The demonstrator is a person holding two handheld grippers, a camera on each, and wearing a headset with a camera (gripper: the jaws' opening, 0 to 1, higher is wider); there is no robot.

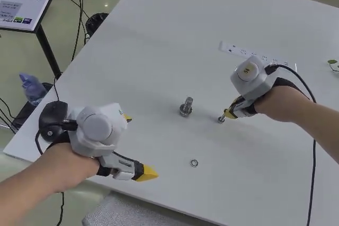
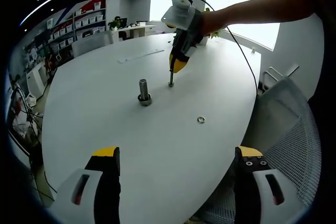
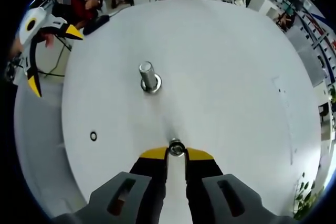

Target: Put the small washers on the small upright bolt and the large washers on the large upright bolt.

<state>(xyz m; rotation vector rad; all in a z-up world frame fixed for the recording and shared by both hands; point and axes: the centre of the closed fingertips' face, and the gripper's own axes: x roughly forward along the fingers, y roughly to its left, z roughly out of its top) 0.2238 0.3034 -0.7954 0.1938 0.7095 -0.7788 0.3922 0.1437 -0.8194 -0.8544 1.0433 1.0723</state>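
**Item 1, right tool**: jaws nearly together, tips flanking the top of the small bolt. I cannot tell whether they pinch a washer or nothing.

**Item 2, left tool**: released, jaws wide, nothing between them.

**Item 3, loose washer**: flat on the table, ahead of the left tool, slightly right of its centre line.

**Item 4, large bolt**: upright, beyond that washer, left of the small bolt.

**Step, as I judge it:** seating a washer on the small bolt.

**Next:** my left tool should reach forward and close on the thin ring. I must then judge its size to choose the bolt.
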